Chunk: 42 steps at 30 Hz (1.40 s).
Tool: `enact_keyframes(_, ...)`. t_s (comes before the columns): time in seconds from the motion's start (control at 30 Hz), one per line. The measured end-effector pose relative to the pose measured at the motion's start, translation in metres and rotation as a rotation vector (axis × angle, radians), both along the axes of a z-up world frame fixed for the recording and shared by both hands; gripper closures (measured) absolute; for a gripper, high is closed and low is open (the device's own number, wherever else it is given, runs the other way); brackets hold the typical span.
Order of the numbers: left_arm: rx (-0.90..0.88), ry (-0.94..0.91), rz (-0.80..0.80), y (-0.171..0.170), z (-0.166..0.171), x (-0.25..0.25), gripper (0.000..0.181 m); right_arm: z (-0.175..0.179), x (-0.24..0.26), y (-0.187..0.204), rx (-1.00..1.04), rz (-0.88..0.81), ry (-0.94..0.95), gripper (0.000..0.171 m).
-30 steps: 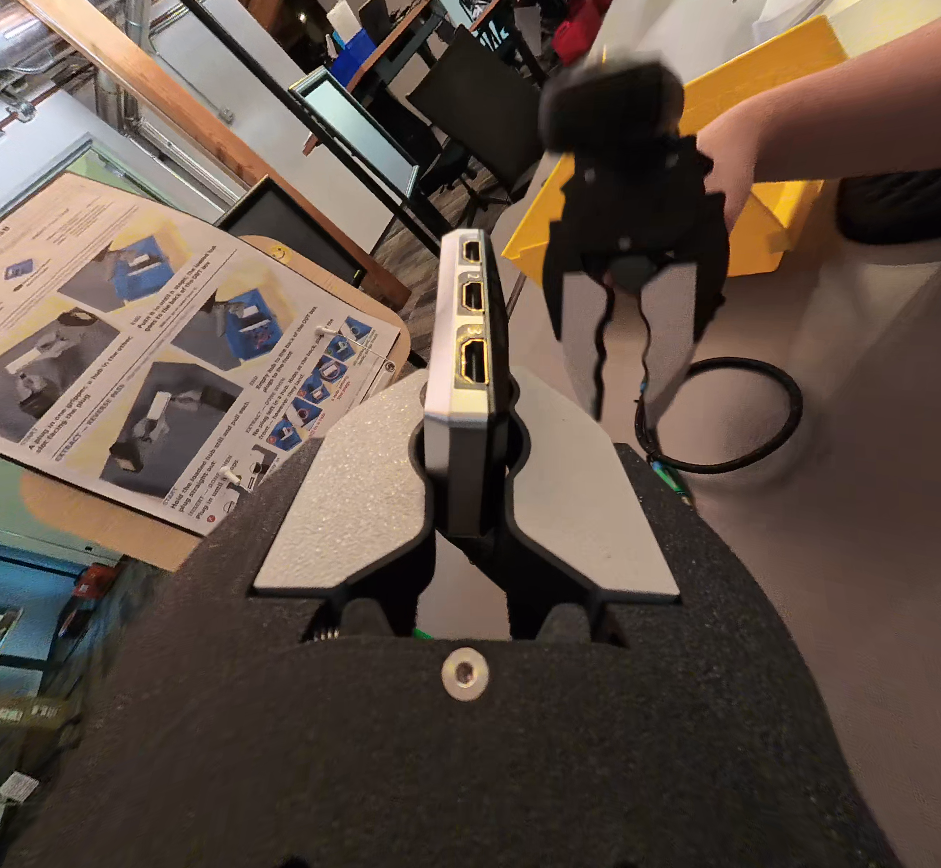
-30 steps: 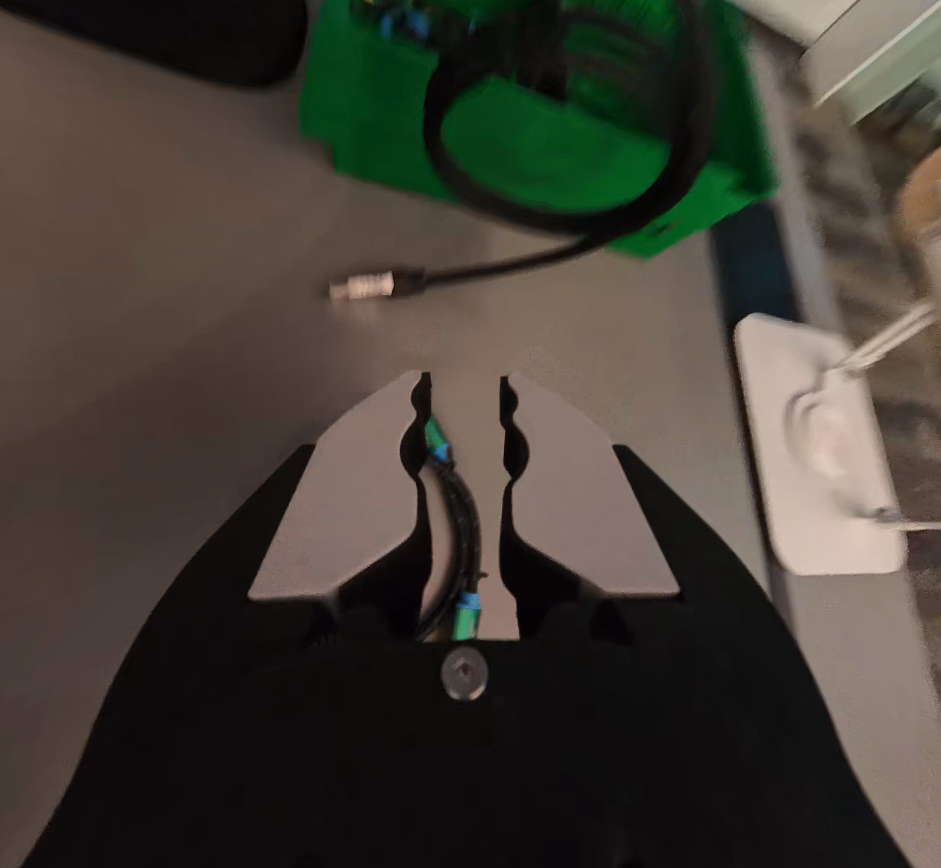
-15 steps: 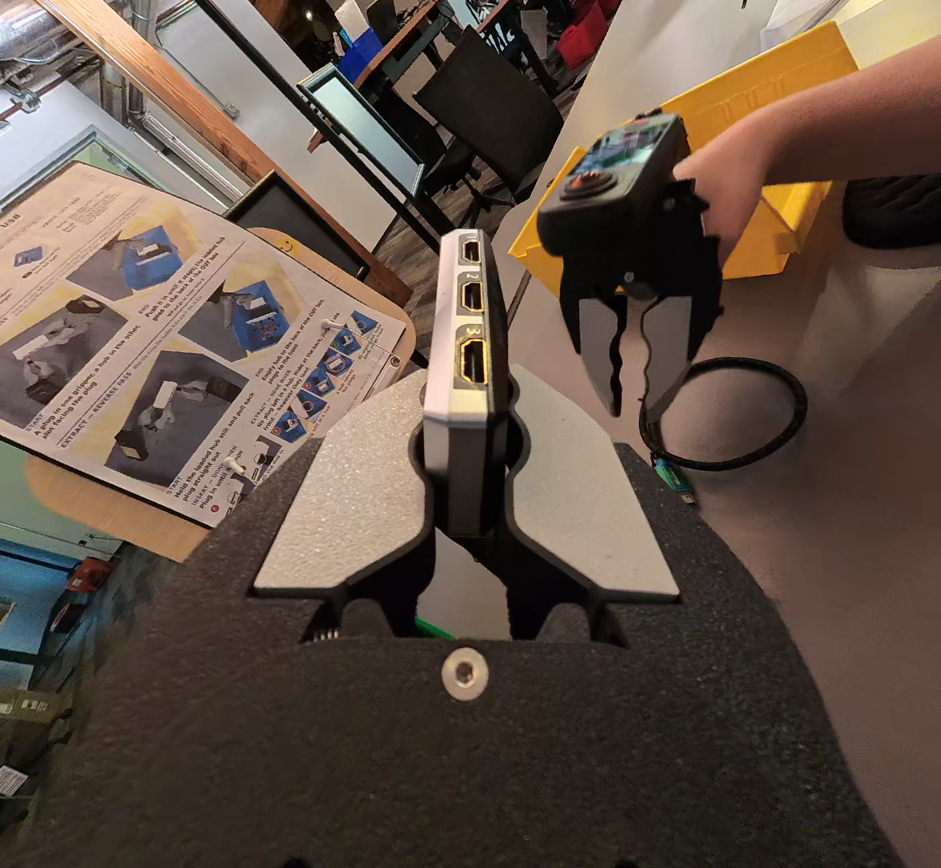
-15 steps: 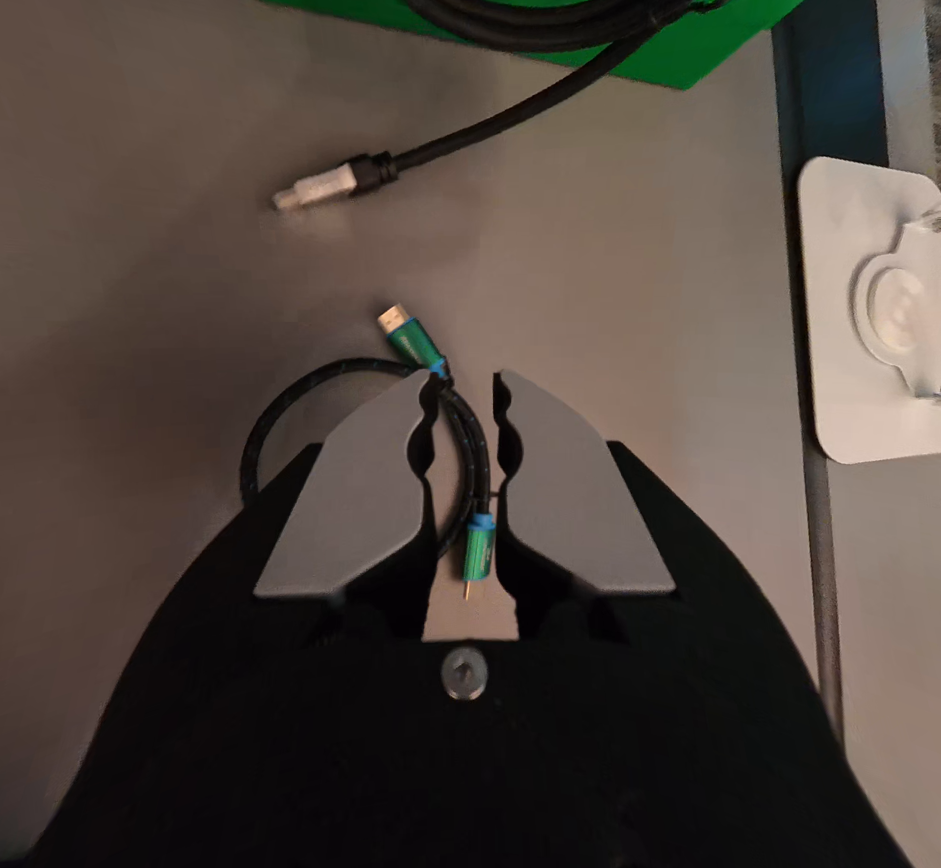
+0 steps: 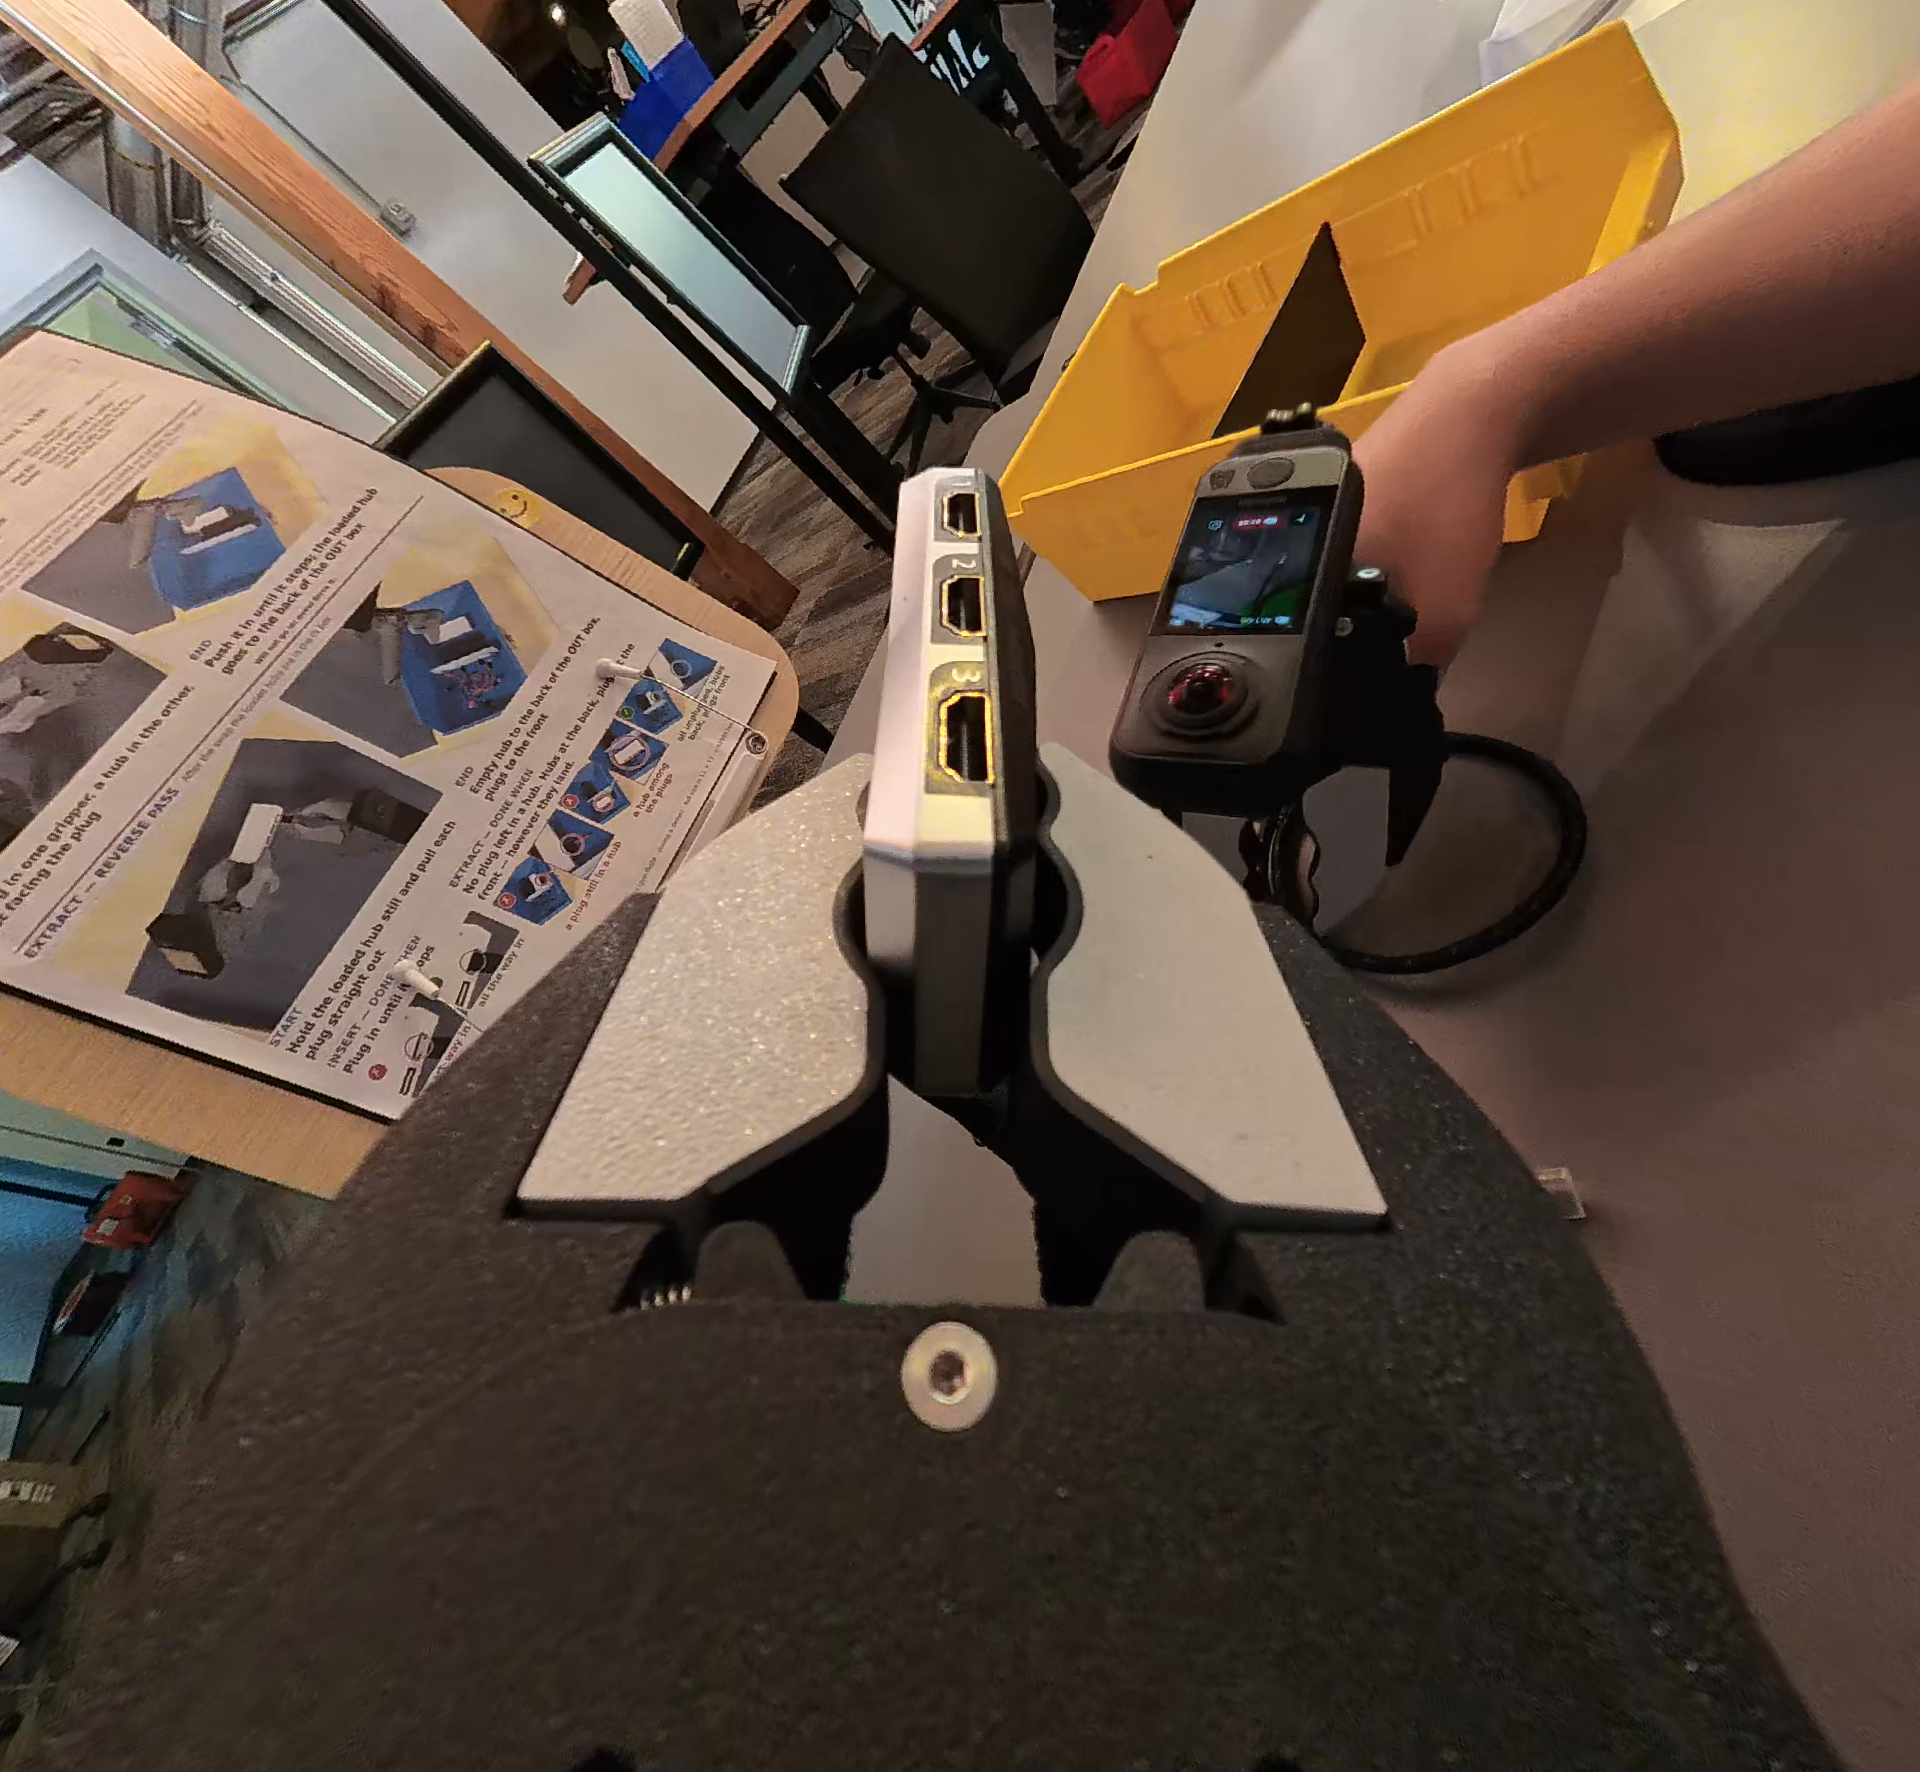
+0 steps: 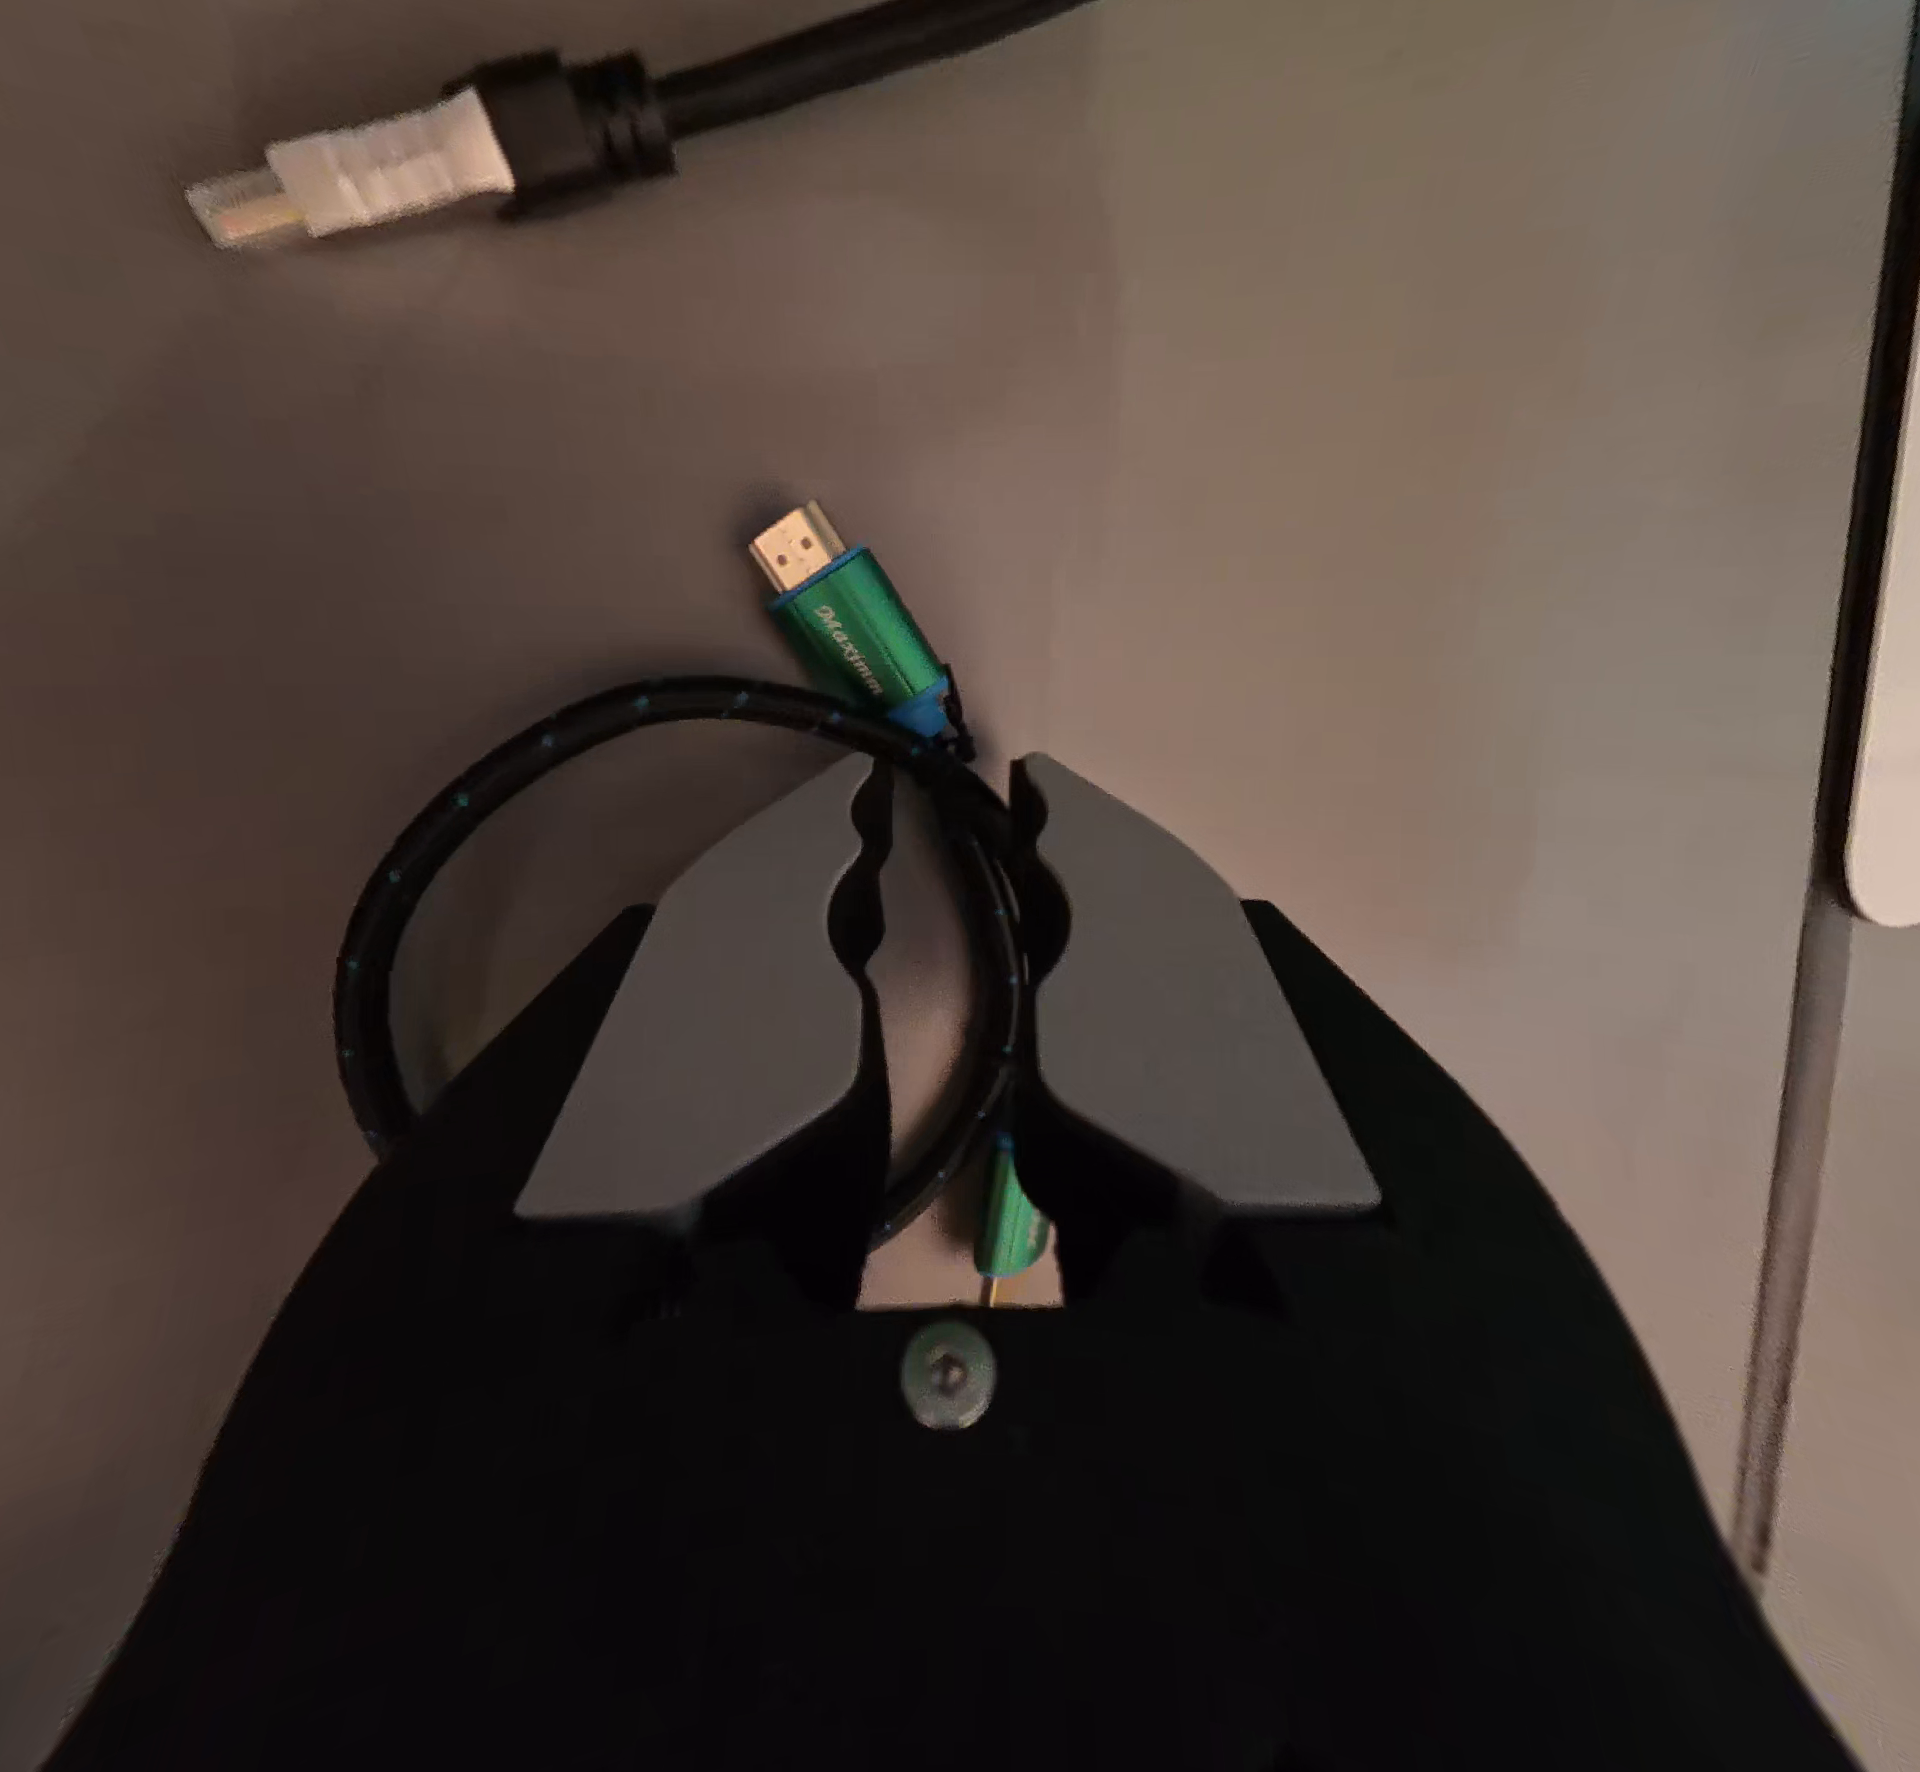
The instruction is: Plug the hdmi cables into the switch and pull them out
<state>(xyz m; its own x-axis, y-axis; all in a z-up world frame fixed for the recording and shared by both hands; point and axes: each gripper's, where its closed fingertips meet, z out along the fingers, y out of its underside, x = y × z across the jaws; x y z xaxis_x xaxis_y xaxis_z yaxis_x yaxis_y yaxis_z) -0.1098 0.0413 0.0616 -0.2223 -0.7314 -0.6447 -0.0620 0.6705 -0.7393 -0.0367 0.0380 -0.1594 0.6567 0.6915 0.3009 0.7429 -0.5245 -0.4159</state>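
Silver switch (image 5: 940,787) with three ports clamped in left jaws; right jaws parted over one looped cable (image 6: 665,714) with two green plugs (image 6: 857,626).

The left tool (image 5: 951,875) has matt, grainy grey pads and a rough black body; the switch (image 5: 940,787) looks like brushed silver metal with gilt ports. The short cable (image 6: 665,714) wears braided black cloth, its plug (image 6: 857,636) glossy green metal. The bin (image 5: 1351,320) is smooth yellow plastic on a matt grey desk (image 5: 1714,995).
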Motion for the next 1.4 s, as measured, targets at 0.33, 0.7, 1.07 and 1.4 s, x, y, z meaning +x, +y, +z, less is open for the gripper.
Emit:
enact_keyframes(0.33, -0.01, -0.027, 0.004, 0.005, 0.009, -0.007, 0.159, 0.003, -0.016, 0.014, 0.147, 0.077, 0.069, 0.147)
enact_keyframes(0.7, -0.017, -0.019, -0.012, 0.002, 0.008, -0.005, 0.158, 0.004, -0.024, 0.022, 0.201, 0.13, 0.153, 0.142)
enact_keyframes(1.07, -0.027, 0.002, -0.019, 0.0, 0.001, 0.001, 0.158, -0.001, -0.035, 0.023, 0.071, 0.17, 0.195, 0.157)
enact_keyframes(1.4, -0.052, -0.042, 0.051, 0.016, 0.007, 0.002, 0.158, 0.059, -0.038, -0.009, 0.178, 0.202, 0.212, 0.163)
